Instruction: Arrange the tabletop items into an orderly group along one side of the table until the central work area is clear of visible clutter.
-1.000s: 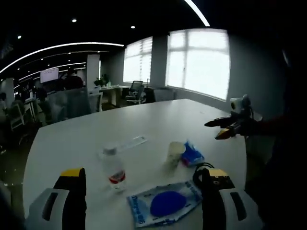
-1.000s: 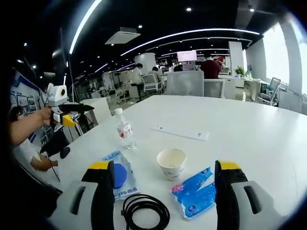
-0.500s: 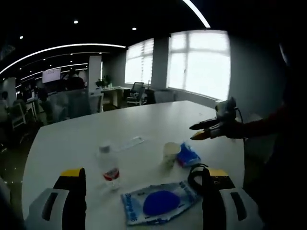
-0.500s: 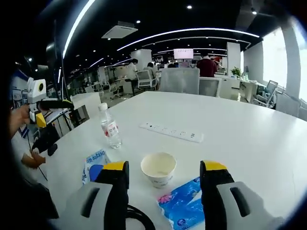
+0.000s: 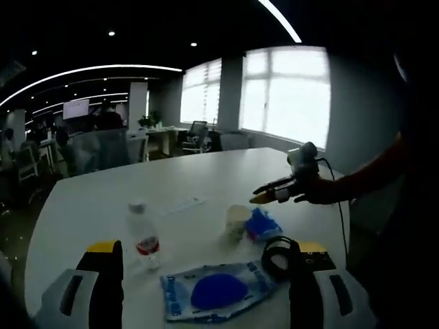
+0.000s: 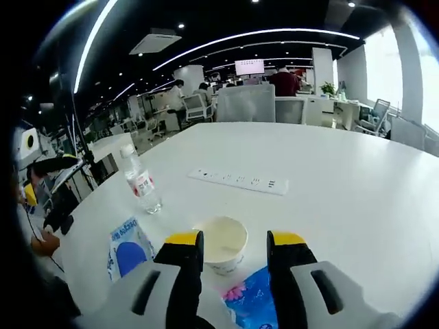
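Note:
On the white table (image 5: 226,171) lie a water bottle (image 5: 143,233), a paper cup (image 5: 236,221), a blue packet (image 5: 262,225), a black cable coil (image 5: 278,250), a blue-and-white mask pack (image 5: 216,293) and a white power strip (image 5: 182,204). My left gripper (image 5: 207,247) is open wide, above the mask pack at the near edge. My right gripper (image 6: 235,238) is open with a narrowed gap, its tips on either side of the paper cup (image 6: 223,241) and not touching it. The blue packet (image 6: 250,305) lies just under the right jaw. The right gripper (image 5: 274,194) hovers over cup and packet.
The bottle (image 6: 140,185), mask pack (image 6: 127,250) and power strip (image 6: 236,181) lie left of and beyond the cup. The left gripper (image 6: 41,168) is at the far left edge, held by a hand. Beyond the table (image 6: 343,178) are office chairs, desks and people.
The right gripper has moved in toward the paper cup and its jaws have narrowed. The left gripper view has shifted slightly; its jaws stay wide.

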### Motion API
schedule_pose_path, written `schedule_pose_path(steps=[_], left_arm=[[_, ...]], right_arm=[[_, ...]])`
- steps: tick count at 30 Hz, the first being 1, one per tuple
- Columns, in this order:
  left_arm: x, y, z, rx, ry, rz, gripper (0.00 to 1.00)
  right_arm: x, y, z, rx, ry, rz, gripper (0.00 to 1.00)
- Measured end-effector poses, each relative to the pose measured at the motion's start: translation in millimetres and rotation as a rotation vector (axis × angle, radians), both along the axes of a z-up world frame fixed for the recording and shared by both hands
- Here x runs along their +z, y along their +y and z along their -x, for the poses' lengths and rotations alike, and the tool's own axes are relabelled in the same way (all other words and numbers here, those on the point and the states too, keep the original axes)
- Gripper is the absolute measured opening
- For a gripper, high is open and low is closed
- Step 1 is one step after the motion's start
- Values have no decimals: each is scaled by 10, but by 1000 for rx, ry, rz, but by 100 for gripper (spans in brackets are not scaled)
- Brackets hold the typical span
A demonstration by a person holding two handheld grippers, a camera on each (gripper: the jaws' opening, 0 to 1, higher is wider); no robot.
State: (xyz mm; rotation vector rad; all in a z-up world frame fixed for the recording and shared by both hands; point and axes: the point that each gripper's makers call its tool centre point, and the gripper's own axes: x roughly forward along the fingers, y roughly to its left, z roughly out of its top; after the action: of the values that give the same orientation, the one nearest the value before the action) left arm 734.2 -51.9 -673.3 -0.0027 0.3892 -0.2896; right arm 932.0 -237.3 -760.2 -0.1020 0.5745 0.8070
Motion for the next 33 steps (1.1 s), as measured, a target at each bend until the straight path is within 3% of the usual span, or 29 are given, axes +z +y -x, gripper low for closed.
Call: schedule_pose_path(steps=[5, 15, 33], left_arm=[[-15, -102, 72, -16, 9, -11, 99], [96, -106, 143, 6, -66, 11, 96], [-91, 23, 261, 22, -20, -5, 96]], right_arm=[[-119, 30, -39, -14, 18, 18, 24], [-268, 91, -104, -36, 59, 42, 19], [-453, 61, -132, -25, 61, 122, 3]])
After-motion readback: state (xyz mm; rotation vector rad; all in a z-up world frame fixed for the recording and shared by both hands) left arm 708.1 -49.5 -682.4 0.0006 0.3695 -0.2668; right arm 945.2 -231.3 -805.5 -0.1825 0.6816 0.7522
